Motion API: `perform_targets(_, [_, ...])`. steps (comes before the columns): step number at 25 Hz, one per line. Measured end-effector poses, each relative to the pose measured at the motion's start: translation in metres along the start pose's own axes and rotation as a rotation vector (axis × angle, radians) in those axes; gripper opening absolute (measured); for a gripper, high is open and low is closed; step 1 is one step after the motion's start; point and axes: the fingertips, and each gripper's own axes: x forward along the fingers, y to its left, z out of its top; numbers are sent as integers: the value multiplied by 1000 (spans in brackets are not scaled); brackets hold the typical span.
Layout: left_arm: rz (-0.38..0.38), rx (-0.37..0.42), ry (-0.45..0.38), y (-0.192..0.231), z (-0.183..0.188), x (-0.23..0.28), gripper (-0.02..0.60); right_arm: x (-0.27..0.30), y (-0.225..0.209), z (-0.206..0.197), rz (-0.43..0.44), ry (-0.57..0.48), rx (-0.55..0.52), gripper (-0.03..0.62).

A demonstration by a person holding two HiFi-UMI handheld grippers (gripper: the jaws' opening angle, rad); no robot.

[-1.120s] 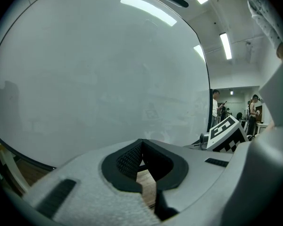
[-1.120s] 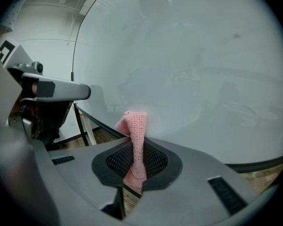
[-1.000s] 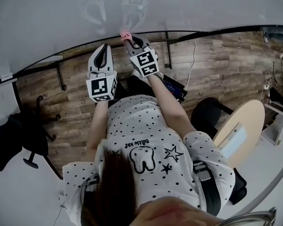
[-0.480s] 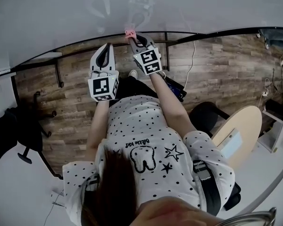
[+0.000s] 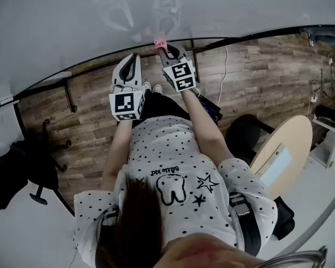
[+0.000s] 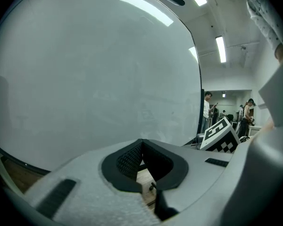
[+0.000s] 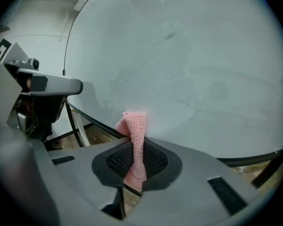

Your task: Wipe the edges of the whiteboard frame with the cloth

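The whiteboard (image 5: 173,4) fills the top of the head view, and its black frame (image 5: 240,38) runs along the lower edge. My right gripper (image 5: 164,48) is shut on a pink knitted cloth (image 5: 158,42), whose tip presses against that lower frame edge. In the right gripper view the cloth (image 7: 137,126) stands up between the fingers of the right gripper (image 7: 137,155), touching the board just above the frame (image 7: 96,122). My left gripper (image 5: 134,57) hovers a little left of it, short of the board, shut with nothing in it. The left gripper (image 6: 141,147) faces the board, whose frame (image 6: 200,102) shows at right.
The board's black stand legs (image 5: 68,94) and a white cable (image 5: 224,77) cross the wooden floor (image 5: 268,77) below. A black chair (image 5: 14,175) stands at left, a round wooden table (image 5: 285,147) at right. People (image 6: 207,109) stand far off beyond the board.
Both grippers have slid a little to the right along the board's lower frame edge, the pink cloth travelling with the right one.
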Motion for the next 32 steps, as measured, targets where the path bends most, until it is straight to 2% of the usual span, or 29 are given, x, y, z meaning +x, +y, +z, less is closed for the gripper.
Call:
perform_targets(6, [-95, 24, 7, -12, 5, 5, 15, -3, -3, -1, -42, 10, 7, 31])
perform_targets(11, [-127, 38, 22, -11, 0, 11, 15, -4, -7, -1, -65, -4, 5, 32])
perform_targets(18, [-118, 38, 32, -19, -5, 20, 15, -6, -9, -2, -32, -13, -11, 31])
perform_targets(32, [-16, 24, 25, -81, -2, 54, 15, -36, -59, -12, 77, -33, -31, 31])
